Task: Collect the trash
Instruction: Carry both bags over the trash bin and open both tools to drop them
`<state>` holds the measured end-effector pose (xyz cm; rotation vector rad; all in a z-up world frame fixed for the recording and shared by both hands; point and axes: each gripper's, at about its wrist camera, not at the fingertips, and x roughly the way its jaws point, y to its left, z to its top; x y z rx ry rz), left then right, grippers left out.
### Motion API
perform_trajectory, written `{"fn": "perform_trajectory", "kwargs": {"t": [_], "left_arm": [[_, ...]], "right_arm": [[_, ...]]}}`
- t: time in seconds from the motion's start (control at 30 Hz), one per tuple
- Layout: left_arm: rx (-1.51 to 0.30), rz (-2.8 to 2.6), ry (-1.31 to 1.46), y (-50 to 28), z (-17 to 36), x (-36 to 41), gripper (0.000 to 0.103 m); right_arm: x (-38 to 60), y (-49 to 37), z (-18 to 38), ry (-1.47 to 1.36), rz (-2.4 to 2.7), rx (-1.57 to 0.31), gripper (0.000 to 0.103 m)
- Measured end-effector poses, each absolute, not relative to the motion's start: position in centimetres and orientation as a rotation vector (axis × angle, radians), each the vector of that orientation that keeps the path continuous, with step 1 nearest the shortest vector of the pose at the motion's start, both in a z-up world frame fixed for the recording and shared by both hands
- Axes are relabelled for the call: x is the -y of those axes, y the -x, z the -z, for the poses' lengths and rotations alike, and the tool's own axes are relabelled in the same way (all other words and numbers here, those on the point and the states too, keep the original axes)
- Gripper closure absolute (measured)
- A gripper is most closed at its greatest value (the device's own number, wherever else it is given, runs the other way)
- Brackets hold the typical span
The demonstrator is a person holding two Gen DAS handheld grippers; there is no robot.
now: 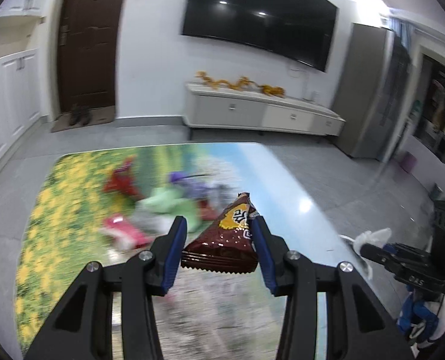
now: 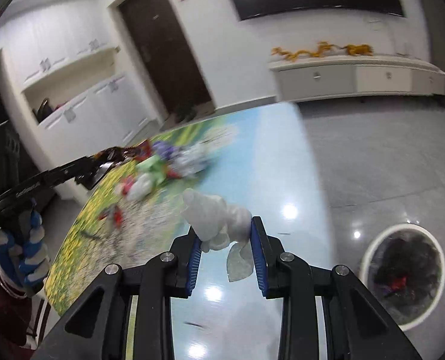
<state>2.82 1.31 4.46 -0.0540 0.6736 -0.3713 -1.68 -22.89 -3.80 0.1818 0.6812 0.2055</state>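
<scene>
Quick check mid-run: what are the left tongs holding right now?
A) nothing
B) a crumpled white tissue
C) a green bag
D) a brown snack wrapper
D: the left tongs are shut on a brown snack wrapper; the crumpled white tissue is in the right tongs.

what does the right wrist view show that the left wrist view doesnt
Only the right wrist view: a white bin on the floor right of the table, holding trash, and the gloved left hand on its handle. It also shows the tissue up close in the right hand-held gripper.

Only the left wrist view: the brown wrapper up close in the left hand-held gripper, and shoes by the door.

Both: the table, the blurred trash pile, the TV and the white cabinet.
</scene>
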Motion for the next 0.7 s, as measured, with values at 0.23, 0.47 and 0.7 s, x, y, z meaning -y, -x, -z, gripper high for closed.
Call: {"fn": "perform_trajectory", "kwargs": {"t": [0.23, 0.47, 0.7], "left_arm": [[-0.681, 0.57, -0.012, -3.3, -5.5, 9.2, 0.06], [-0.706, 0.76, -0.13, -3.5, -5.3, 21.3, 0.06], [-0.797, 0.871, -0.206, -4.4, -2.1, 32.0, 0.059]], "right_arm": [[30.9, 4.1, 4.3, -0.256, -0.037, -0.639, 0.072], [38.5, 5.6, 5.6, -0.347, 0.106, -0.624, 0.072], [44.6, 5.3, 8.8, -0.419, 0.226, -0.677, 0.067]]}}
